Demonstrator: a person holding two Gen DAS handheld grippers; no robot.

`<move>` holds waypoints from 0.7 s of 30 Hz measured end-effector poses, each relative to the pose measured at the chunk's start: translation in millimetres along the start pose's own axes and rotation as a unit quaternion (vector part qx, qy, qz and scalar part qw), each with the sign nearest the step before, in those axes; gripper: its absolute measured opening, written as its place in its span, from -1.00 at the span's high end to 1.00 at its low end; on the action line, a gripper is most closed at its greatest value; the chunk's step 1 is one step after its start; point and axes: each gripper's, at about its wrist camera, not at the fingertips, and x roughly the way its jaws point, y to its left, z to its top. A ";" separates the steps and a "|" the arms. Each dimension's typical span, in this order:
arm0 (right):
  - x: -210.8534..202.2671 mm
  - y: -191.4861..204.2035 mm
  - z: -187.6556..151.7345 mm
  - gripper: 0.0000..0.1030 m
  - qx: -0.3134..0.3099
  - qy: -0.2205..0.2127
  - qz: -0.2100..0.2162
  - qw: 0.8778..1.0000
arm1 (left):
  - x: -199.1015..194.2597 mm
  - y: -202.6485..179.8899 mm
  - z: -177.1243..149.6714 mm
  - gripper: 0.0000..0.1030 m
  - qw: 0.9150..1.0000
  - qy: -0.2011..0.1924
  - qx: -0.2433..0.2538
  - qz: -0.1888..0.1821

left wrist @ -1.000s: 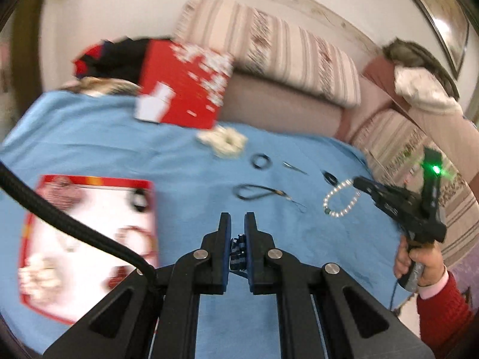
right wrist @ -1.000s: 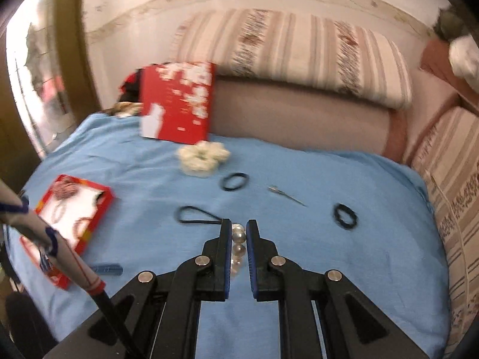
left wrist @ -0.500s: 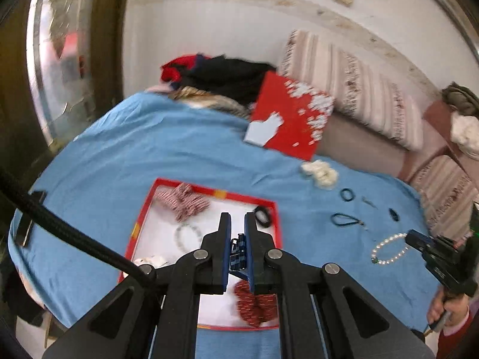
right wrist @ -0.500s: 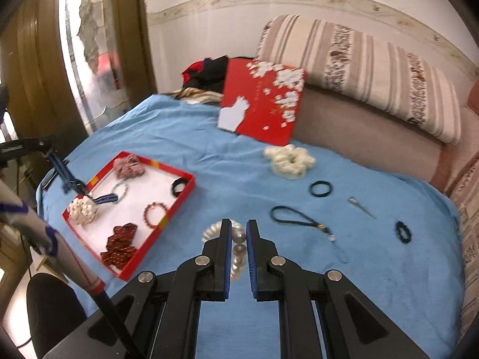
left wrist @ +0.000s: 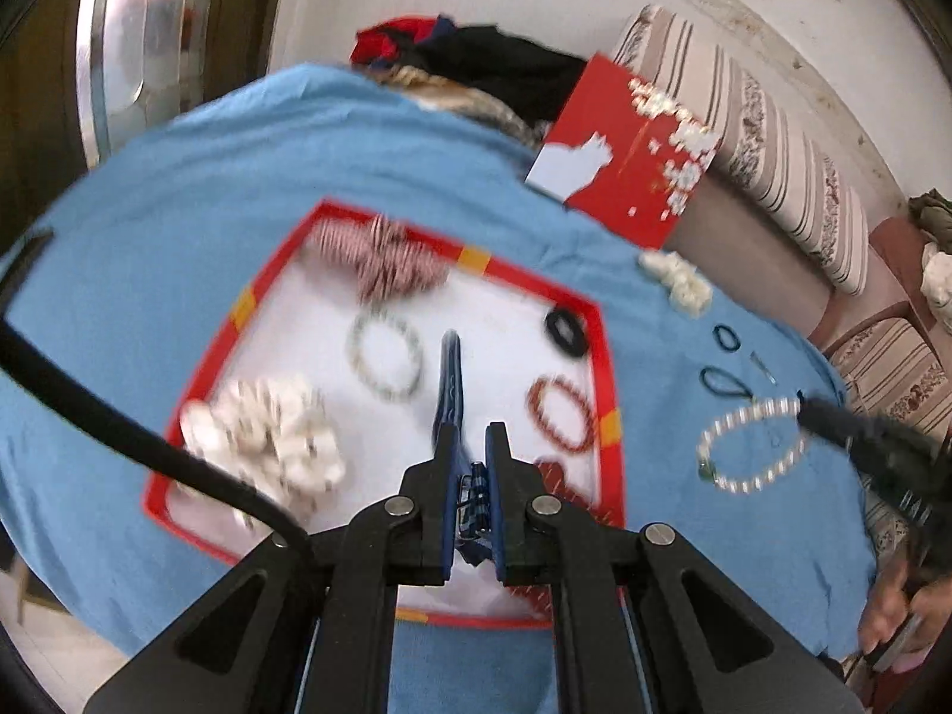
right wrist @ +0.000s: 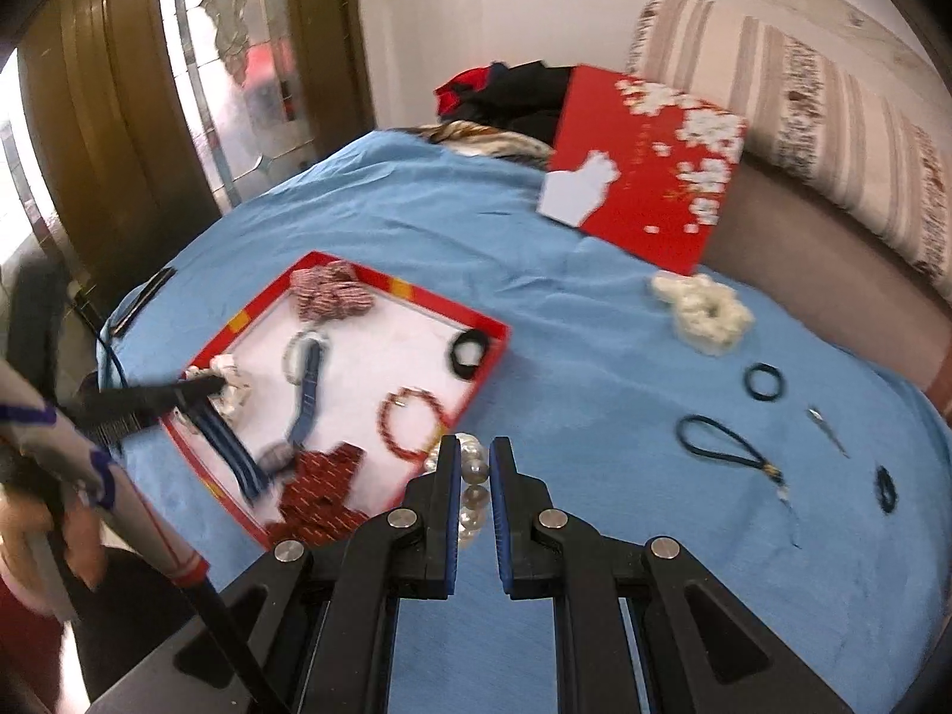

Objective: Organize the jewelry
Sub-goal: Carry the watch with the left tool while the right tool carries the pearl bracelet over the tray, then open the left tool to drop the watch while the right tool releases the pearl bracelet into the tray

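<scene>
A red-rimmed tray [left wrist: 601, 357] [right wrist: 488, 351] with a white floor lies on the blue cloth. It holds a red-white scrunchie [left wrist: 381, 256], a white scrunchie [left wrist: 268, 434], bead bracelets and a black hair tie [left wrist: 565, 330]. My left gripper [left wrist: 470, 446] is shut on a blue hair clip [left wrist: 449, 381] [right wrist: 303, 392] low over the tray's middle. My right gripper [right wrist: 473, 458] is shut on a pearl bracelet [right wrist: 470, 476] [left wrist: 749, 446], held above the cloth just right of the tray.
On the cloth right of the tray lie a white scrunchie [right wrist: 702, 309], black hair ties [right wrist: 764, 381] [right wrist: 886, 488], a black cord loop [right wrist: 720, 443] and a small pin [right wrist: 824, 428]. A red lid [right wrist: 648, 166] leans against the sofa. Clothes [right wrist: 511, 89] are piled behind.
Both grippers moved left towards the tray. My left gripper dropped lower over the tray, the blue clip now hanging into it. My right gripper carried the pearl bracelet up to the tray's right edge.
</scene>
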 end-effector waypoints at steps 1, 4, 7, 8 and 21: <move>6.8 6.6 5.2 0.80 -0.002 0.003 0.007 1.000 | 5.3 4.0 -7.3 0.84 1.000 0.003 -0.008 -0.001; 28.4 25.7 20.2 0.79 -0.007 0.015 0.021 1.000 | 20.2 12.7 -21.6 0.84 1.000 0.010 -0.022 0.003; 53.8 42.7 35.4 0.79 -0.010 0.030 0.026 0.999 | 27.2 17.1 -24.5 0.85 1.000 0.010 -0.019 0.023; 61.3 46.9 40.1 0.79 -0.010 0.034 0.027 0.999 | 27.4 18.7 -24.6 0.84 0.999 0.003 -0.016 0.033; 159.9 97.6 107.1 0.80 -0.018 0.040 0.007 0.999 | 30.9 57.2 -26.1 0.55 0.996 0.014 -0.083 -0.003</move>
